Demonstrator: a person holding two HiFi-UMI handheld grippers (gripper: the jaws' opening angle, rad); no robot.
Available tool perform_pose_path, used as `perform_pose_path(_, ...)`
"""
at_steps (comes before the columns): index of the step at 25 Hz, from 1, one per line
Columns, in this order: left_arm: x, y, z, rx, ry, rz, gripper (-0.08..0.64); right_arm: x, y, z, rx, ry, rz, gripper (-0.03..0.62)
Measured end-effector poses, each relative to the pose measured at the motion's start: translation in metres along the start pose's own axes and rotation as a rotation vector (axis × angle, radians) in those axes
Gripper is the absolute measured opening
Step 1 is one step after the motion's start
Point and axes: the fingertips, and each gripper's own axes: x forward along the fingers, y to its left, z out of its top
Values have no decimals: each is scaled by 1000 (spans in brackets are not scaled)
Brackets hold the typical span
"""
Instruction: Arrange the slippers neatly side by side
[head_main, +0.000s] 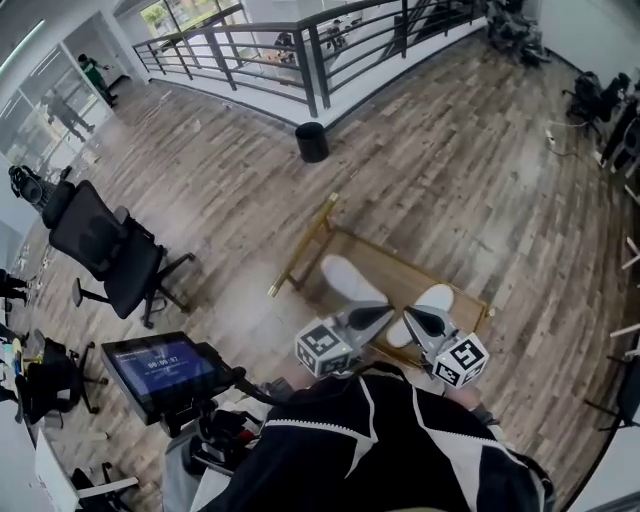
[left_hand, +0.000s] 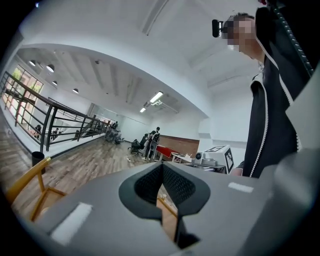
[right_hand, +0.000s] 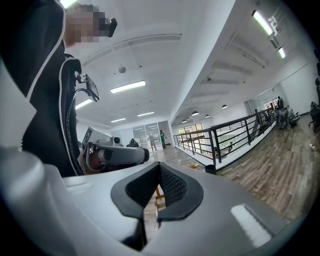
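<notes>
Two white slippers lie on a low wooden table (head_main: 300, 250) in the head view: one slipper (head_main: 350, 280) on the left and the other slipper (head_main: 432, 303) to its right, angled apart. My left gripper (head_main: 386, 313) hovers near the table's near edge between them, shut and empty. Just to its right my right gripper (head_main: 409, 315) is likewise shut with nothing in it, and the two tips point toward each other. In the left gripper view the jaws (left_hand: 161, 172) meet, level with the room; the right gripper view shows its jaws (right_hand: 159, 172) closed too. Neither gripper view shows the slippers.
A black office chair (head_main: 110, 250) stands to the left, with a screen on a stand (head_main: 160, 368) nearer me. A black bin (head_main: 311, 141) sits by the metal railing (head_main: 300, 50) beyond the table. Wood floor surrounds the table.
</notes>
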Motion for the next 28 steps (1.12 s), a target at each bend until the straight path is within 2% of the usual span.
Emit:
perform_pose_path(6, -4, 25, 18, 41, 1, -30, 18, 11, -11, 14, -6, -25, -72, 5)
perform_pose_path(11, -1, 16, 18, 32, 2, -95, 18, -1, -8, 11, 2, -37, -132, 5)
perform_pose_path(19, 4, 12, 12, 27, 9, -112, 18, -17, -6, 6, 10, -29, -158, 5)
perform_pose_path(23, -6, 36, 3, 32, 37, -61, 18, -8, -5, 5, 4, -43, -156, 5)
perform_pose_path(27, -14, 80, -26, -69, 147, 40, 20, -5, 6, 20, -9, -31, -162, 5)
perform_pose_path(28, -16, 94, -39, -99, 184, 78, 56, -5, 7, 23, -11, -28, -163, 5)
